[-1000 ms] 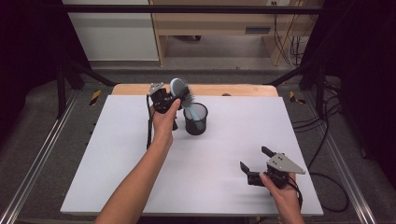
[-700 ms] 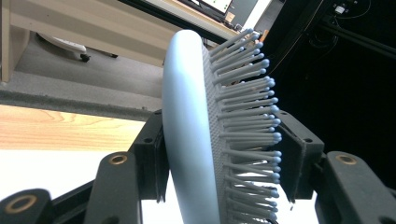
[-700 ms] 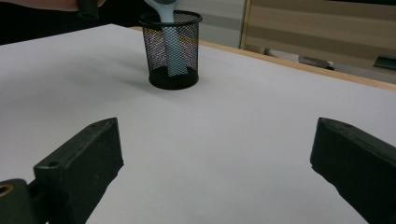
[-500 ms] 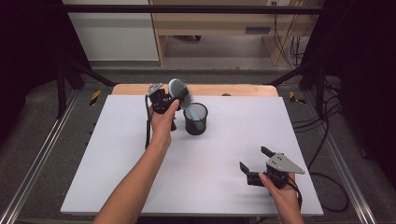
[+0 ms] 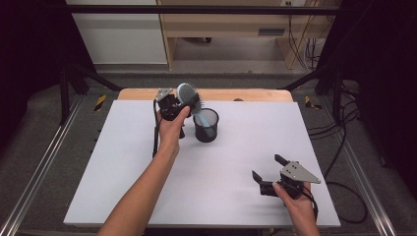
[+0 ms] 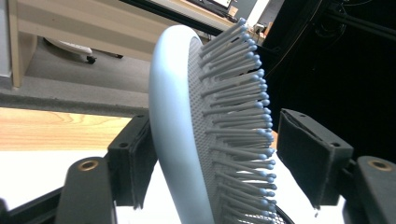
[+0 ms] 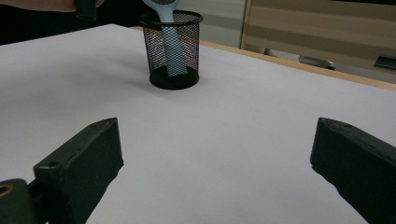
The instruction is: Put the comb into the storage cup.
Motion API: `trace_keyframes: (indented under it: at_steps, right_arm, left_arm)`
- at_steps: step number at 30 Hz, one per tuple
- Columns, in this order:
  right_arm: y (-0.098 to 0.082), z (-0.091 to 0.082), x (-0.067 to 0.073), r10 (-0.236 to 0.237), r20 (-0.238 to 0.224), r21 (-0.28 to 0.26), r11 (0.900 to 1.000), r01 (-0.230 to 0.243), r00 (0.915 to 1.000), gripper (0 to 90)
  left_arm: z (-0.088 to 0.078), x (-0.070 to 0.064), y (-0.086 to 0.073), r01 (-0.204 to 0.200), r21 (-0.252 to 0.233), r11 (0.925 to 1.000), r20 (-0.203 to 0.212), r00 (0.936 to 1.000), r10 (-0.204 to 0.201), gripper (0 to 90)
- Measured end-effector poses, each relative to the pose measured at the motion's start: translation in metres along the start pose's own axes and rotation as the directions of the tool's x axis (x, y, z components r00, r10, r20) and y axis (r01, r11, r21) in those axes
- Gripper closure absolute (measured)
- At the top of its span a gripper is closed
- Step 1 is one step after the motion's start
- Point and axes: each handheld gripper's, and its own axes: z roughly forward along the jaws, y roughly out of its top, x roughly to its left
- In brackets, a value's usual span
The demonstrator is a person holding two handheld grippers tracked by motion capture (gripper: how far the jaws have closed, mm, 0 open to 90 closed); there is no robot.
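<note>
A pale blue hairbrush stands with its handle down in a black mesh cup at the back middle of the white table. My left gripper is at the brush head. Its jaws have just been opening. In the left gripper view the brush head stands between the jaws of my left gripper, close against the left pad, with a gap between the bristles and the right pad. My right gripper rests open near the front right, facing the cup and brush handle.
The white table top has a wooden strip along its far edge. Metal rails run down both sides of the table, and cables lie on the floor at the right.
The left hand and the brush head stay at the cup, with no clear shift in the high view. The right gripper has not moved.
</note>
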Motion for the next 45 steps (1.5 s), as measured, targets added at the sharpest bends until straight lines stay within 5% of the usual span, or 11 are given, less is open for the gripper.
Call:
trace_keyframes:
  at_steps: [18, 45]
  right_arm:
    - [0.000, 0.000, 0.001, 0.001, -0.005, 0.003, 1.000, -0.001, 1.0000, 2.5]
    - [0.000, 0.001, 0.002, -0.005, -0.010, 0.006, 1.000, 0.005, 0.9999, 2.5]
  left_arm:
    - [-0.001, -0.004, 0.000, -0.043, 0.007, 0.9990, -0.036, 0.9984, 0.044, 6.0]
    - [-0.011, -0.006, -0.001, -0.076, 0.004, 0.9971, -0.025, 0.9968, 0.076, 3.8]
